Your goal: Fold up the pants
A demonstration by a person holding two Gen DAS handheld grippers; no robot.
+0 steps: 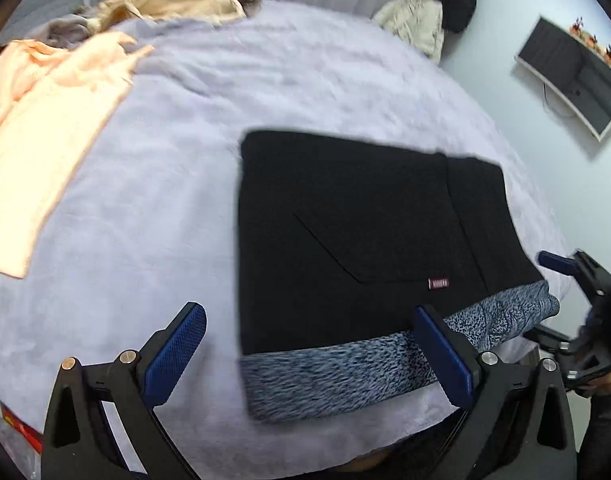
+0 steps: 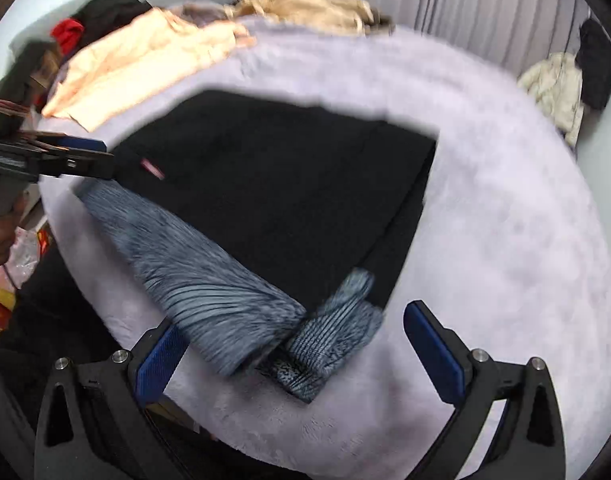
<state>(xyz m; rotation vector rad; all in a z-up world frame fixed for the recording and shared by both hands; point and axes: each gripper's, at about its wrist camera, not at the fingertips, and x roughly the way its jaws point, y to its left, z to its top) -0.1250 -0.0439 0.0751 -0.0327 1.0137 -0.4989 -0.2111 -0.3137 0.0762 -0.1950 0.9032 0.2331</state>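
Pants (image 1: pixel 357 240) look soft, limp; grip the grey waistband (image 1: pixel 333 376) at six o'clock; both grippers (image 1: pixel 309 356) (image 2: pixel 293 356) spread, empty.

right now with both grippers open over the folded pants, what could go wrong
The black pants lie near the bed's front edge, with the grey waistband closest to it; a tug toward you might drag them off. The waistband end is bunched, so another fold could trap a lump. The right gripper could snag the fuzzy blanket.
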